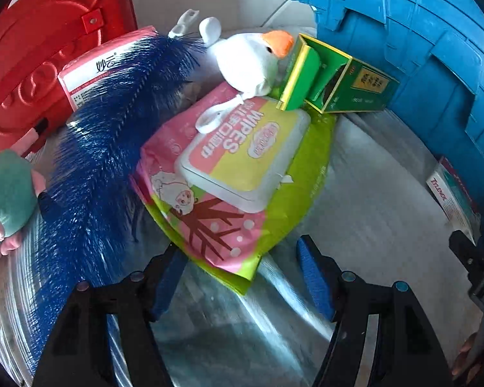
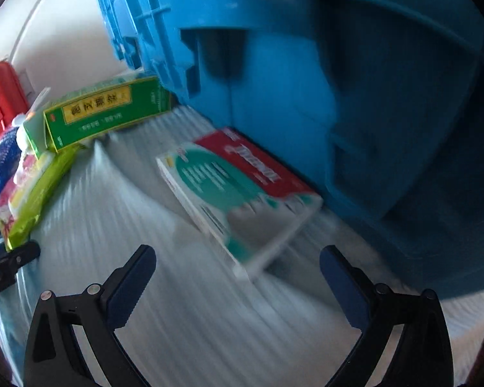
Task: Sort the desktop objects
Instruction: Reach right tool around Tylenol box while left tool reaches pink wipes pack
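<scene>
Red-and-teal cardboard medicine box [image 2: 238, 193], lying against the blue plastic crate [image 2: 306, 96] at twelve o'clock of the wide-open, empty right gripper [image 2: 237, 272], looks light and stiff; pinch its long edges.

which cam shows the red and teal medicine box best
The right wrist view: the red and teal medicine box lies near the middle, its whole top face visible against the blue crate, though motion-blurred. The left wrist view catches only a sliver of it at the right edge.
</scene>
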